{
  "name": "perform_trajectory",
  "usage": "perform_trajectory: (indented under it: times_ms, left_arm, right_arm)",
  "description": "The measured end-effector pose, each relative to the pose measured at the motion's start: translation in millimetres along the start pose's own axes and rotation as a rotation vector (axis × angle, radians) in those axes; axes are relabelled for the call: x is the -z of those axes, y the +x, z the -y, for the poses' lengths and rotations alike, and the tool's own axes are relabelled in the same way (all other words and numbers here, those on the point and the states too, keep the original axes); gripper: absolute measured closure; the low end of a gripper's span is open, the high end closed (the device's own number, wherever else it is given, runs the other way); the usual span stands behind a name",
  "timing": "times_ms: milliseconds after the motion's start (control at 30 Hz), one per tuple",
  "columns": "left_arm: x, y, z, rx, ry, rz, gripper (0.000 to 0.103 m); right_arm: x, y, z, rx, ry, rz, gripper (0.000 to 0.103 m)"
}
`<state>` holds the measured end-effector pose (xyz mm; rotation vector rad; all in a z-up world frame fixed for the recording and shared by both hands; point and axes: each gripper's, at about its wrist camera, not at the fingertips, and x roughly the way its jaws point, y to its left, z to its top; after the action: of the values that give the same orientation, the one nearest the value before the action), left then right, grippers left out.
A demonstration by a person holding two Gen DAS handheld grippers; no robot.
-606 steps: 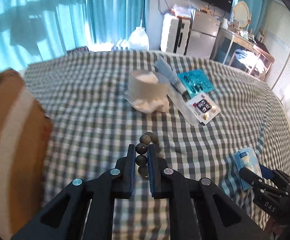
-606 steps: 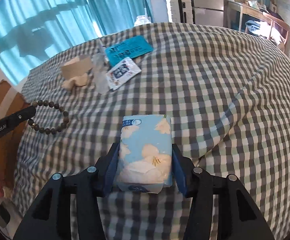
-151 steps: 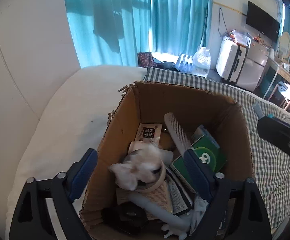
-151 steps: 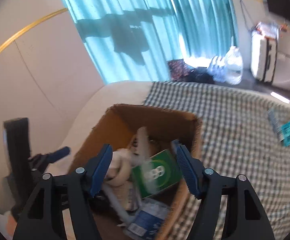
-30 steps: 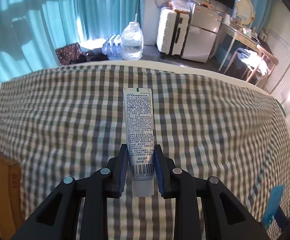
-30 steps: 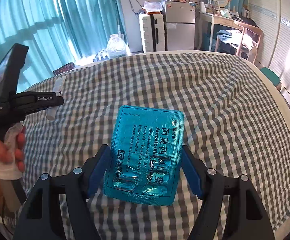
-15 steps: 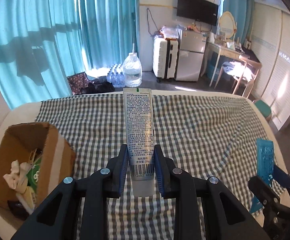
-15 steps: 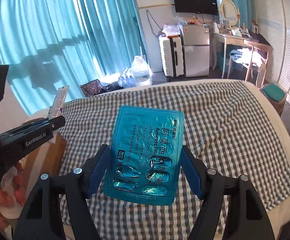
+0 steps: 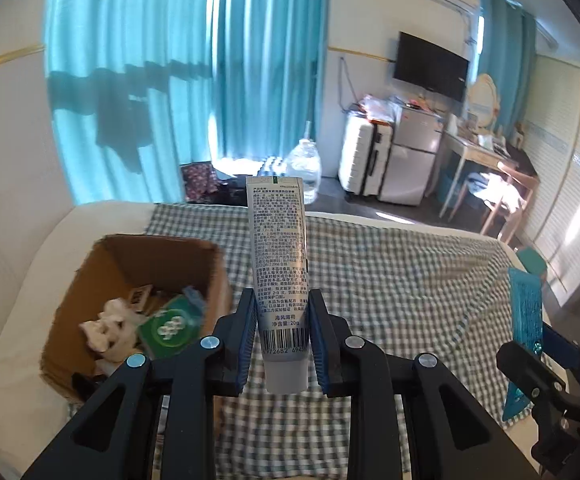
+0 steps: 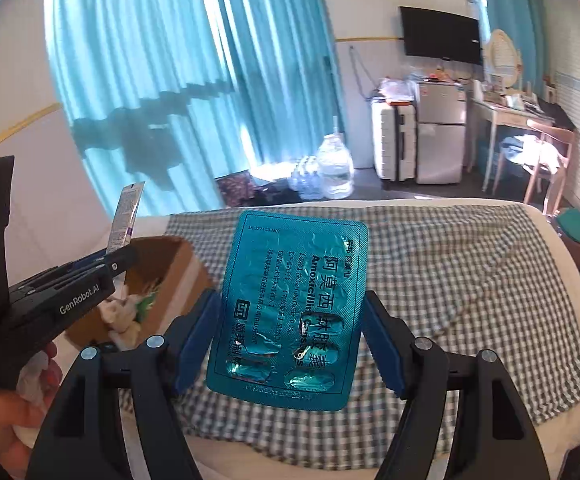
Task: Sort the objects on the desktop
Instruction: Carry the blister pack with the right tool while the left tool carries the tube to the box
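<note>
While left tongs (image 9: 282,336) pinch a flat tube (image 9: 280,276), right tongs (image 10: 291,336) clamp a foil blister (image 10: 290,312).

Grey printed tube (image 9: 280,280) upright, clamped — teal amoxicillin blister pack (image 10: 290,312) likewise, face-on.

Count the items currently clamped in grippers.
2: a grey printed tube in the left gripper, near the cardboard box, and a teal foil blister pack in the right gripper.

A white bed (image 9: 38,264) carried a grey-and-white checked cloth (image 9: 389,280) spread over its middle and right. At the cloth's left edge stood an open brown cardboard box (image 9: 102,264) holding assorted items.
</note>
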<state>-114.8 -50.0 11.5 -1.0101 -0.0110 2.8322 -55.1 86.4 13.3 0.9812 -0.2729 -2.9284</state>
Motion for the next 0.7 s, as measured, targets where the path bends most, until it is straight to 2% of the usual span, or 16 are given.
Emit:
perform_trajectory:
  times_ms: [200, 333, 433, 700]
  left_arm:
    - [-1.3, -2.4, -74.0, -0.105, -0.048, 0.007, 0.078]
    - [0.0, 9.3, -124.2, -0.146, -0.091, -0.011, 0.078]
    - [5.1, 23.4, -155.9, -0.168, -0.12, -0.033, 0.078]
    - [29.6, 73.1, -206.2, -0.175, -0.149, -0.127, 0.078]
  right_arm:
    - [-8.6, 27.7, -72.7, -0.127, -0.052, -0.034, 0.032]
    - [-11.6, 57.0, -112.2, -0.211, -0.064, -0.071, 0.032]
    - [-17.4, 85.0, -145.9, -0.248, -0.091, -0.096, 0.032]
    - [-22.0, 173.0, -192.4, -0.306, -0.074, -0.202, 0.032]
